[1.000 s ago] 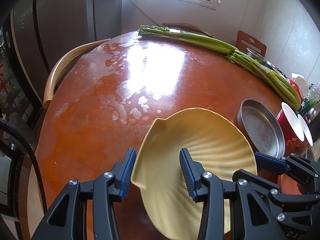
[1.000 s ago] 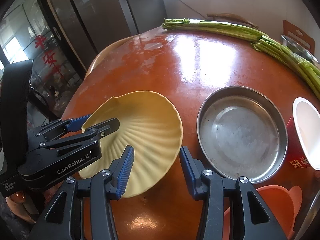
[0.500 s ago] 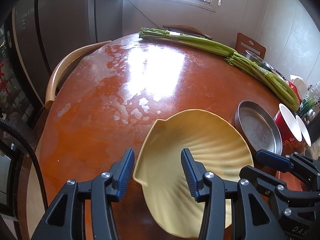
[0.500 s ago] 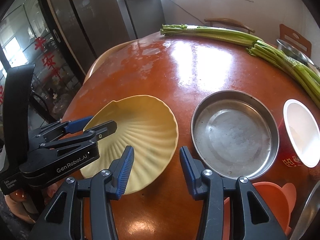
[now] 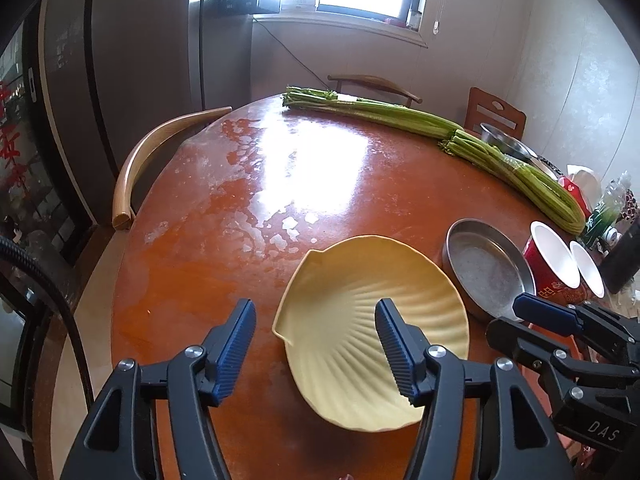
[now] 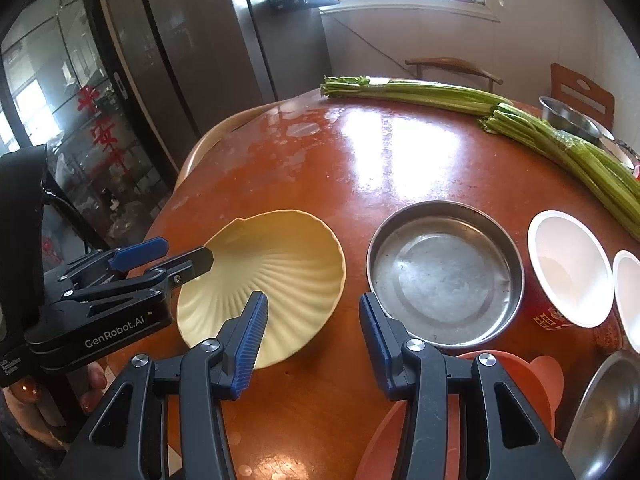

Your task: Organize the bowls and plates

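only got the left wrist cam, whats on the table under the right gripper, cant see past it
observer: an orange dish lies just beneath the right gripper, near the table's front edge.
operator: anything else down there
observer: yes, a steel bowl sits right beside the orange dish, on its right.
operator: is that gripper carrying anything
observer: no, from its own camera the jaws stand apart with nothing between them.
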Demonstrator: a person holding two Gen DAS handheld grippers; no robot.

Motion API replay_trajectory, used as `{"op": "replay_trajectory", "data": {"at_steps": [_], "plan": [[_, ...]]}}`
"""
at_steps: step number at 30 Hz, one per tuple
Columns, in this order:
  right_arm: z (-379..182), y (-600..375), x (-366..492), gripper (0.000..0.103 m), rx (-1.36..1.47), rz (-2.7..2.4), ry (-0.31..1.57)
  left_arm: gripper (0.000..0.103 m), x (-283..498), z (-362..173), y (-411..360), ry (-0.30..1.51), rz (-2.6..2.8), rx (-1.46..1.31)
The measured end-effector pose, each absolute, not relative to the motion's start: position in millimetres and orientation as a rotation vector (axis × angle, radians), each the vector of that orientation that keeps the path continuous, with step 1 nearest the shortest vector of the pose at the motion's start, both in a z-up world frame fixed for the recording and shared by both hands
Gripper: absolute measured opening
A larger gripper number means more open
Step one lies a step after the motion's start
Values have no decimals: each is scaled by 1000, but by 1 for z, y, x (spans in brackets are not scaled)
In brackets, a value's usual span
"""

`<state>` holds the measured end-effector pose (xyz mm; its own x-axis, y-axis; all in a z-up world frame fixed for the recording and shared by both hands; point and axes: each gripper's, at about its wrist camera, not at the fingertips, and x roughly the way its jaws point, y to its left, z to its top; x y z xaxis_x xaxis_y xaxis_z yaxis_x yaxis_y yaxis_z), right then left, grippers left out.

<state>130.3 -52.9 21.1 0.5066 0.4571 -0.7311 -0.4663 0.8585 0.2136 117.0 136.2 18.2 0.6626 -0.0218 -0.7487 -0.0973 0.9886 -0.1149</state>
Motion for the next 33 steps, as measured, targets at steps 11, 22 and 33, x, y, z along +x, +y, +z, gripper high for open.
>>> {"op": "replay_trajectory", "data": {"at_steps": [11, 22, 33], "plan": [[34, -87, 100, 49, 6, 542, 832, 63, 82, 36, 95, 815, -28, -134], [24, -148, 56, 49, 24, 493, 826, 63, 58, 31, 37, 827, -110, -82], [0, -203, 18, 49, 62, 418, 843, 63, 60, 7, -15, 889, -153, -22]]}}
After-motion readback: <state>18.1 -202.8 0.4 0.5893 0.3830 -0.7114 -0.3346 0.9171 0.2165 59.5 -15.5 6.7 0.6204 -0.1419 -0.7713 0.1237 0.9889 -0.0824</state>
